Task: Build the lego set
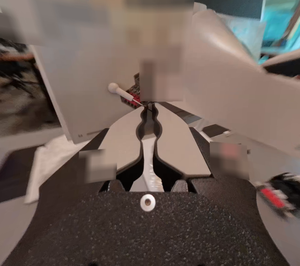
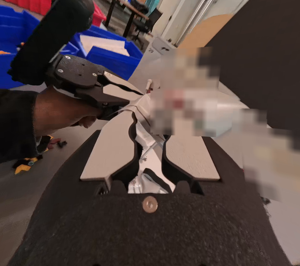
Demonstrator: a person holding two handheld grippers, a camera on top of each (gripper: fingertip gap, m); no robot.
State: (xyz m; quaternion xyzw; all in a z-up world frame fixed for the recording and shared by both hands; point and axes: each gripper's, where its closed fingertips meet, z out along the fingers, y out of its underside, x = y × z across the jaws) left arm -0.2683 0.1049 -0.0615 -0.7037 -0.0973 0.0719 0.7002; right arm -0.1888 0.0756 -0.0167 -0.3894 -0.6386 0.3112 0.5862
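- Left gripper (image 1: 149, 104) pressed together, tips pinching the thin end of a white ball-headed pin (image 1: 119, 90).
- Red-and-dark lego piece (image 1: 134, 94) just behind that pin — partly hidden.
- Right gripper (image 2: 150, 122) — tips hidden, spread or not cannot tell.
- Blue bins (image 2: 113, 57) behind.

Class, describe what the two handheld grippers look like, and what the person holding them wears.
Each gripper, left and right, has a speckled black textured body, one central screw, and two pale grey flat fingers with wavy black-edged inner sides. The person's arm wears a black sleeve.
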